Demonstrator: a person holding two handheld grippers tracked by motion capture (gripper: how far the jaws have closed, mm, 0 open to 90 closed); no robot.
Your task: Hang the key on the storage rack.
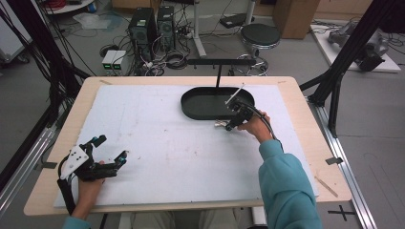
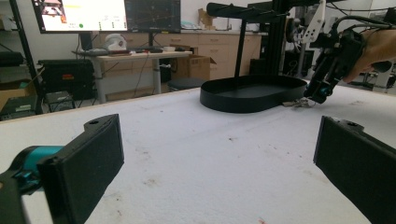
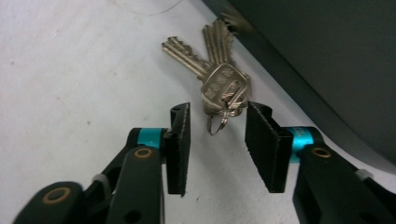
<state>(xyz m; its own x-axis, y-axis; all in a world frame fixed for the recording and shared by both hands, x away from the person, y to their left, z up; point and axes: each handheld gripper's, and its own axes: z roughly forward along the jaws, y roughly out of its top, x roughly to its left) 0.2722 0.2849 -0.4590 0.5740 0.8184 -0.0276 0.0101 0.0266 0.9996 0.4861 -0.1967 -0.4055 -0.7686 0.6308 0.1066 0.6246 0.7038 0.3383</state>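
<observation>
A bunch of silver keys [image 3: 219,79] on a small ring lies flat on the white mat [image 1: 157,152], just outside the near rim of the black oval tray [image 1: 191,102]. My right gripper [image 3: 217,114] points down at the keys, one jaw on each side of the ring. A gap shows on both sides and the pads touch nothing. In the high view the right gripper [image 1: 229,125] sits at the tray's front edge with the keys [image 1: 220,124] at its tip. My left gripper [image 1: 113,147] rests near the mat's front left corner, jaws wide apart and empty.
A black T-shaped stand [image 1: 218,71] rises from the tray's far side. The mat covers most of the wooden table [image 1: 305,124]. Beyond the table are computer towers [image 1: 143,28], a stool [image 1: 260,36] and black frame posts [image 1: 344,52].
</observation>
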